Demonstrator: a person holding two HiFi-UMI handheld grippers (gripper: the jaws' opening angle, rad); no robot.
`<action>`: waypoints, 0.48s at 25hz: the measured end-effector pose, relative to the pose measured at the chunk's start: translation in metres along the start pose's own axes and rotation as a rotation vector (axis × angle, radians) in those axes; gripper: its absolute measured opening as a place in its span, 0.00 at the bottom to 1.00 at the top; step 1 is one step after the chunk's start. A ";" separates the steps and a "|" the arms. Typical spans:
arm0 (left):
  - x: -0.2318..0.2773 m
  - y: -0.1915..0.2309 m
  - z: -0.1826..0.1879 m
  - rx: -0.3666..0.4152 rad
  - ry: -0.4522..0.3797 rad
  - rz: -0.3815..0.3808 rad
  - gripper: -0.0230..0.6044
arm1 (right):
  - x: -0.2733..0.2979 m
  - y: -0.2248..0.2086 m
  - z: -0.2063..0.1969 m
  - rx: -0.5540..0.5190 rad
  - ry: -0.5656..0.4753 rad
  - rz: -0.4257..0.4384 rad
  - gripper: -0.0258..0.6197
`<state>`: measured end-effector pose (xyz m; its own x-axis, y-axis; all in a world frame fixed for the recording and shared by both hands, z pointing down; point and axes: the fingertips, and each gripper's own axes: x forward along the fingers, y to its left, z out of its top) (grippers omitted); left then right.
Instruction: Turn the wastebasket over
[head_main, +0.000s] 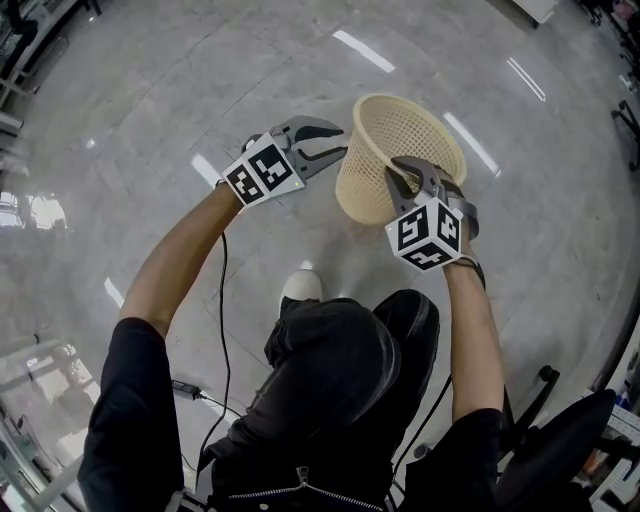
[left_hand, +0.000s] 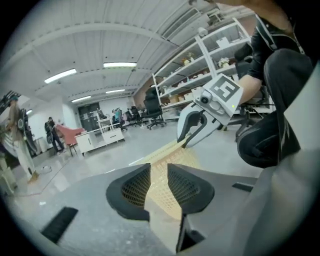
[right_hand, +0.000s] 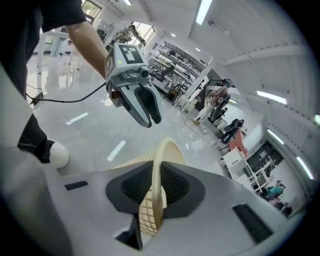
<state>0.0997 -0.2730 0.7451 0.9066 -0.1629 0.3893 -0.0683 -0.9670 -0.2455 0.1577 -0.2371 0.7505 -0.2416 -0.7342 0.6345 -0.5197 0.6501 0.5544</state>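
A cream lattice wastebasket (head_main: 395, 140) hangs above the floor, mouth up and tilted away from me. My right gripper (head_main: 405, 182) is shut on its near rim; in the right gripper view the rim (right_hand: 167, 150) runs between the two pads (right_hand: 172, 186). My left gripper (head_main: 338, 143) stands open at the basket's left side, its tips close to the wall. In the left gripper view the lattice (left_hand: 167, 156) shows in the gap between the jaws, and the pads (left_hand: 136, 186) stand off it. Each gripper shows in the other's view: the right gripper (left_hand: 192, 137) and the left gripper (right_hand: 146, 116).
Glossy grey floor lies below. A white shoe (head_main: 301, 286) and a black cable (head_main: 222, 330) are under my arms. A black chair base (head_main: 545, 385) sits at lower right. Shelving (left_hand: 200, 70), office chairs and people stand farther off in the room.
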 end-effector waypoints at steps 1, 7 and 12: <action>-0.002 0.004 -0.005 -0.033 -0.002 0.018 0.18 | 0.004 -0.003 -0.003 0.000 0.018 -0.024 0.12; -0.004 0.007 -0.020 -0.127 -0.018 0.065 0.18 | 0.021 0.020 -0.004 -0.008 0.035 -0.014 0.12; -0.002 -0.004 -0.023 -0.161 -0.030 0.070 0.18 | 0.027 0.055 0.003 -0.050 0.049 0.083 0.12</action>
<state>0.0885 -0.2735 0.7660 0.9091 -0.2272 0.3492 -0.1954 -0.9728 -0.1243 0.1198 -0.2215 0.7965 -0.2415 -0.6677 0.7042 -0.4574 0.7183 0.5242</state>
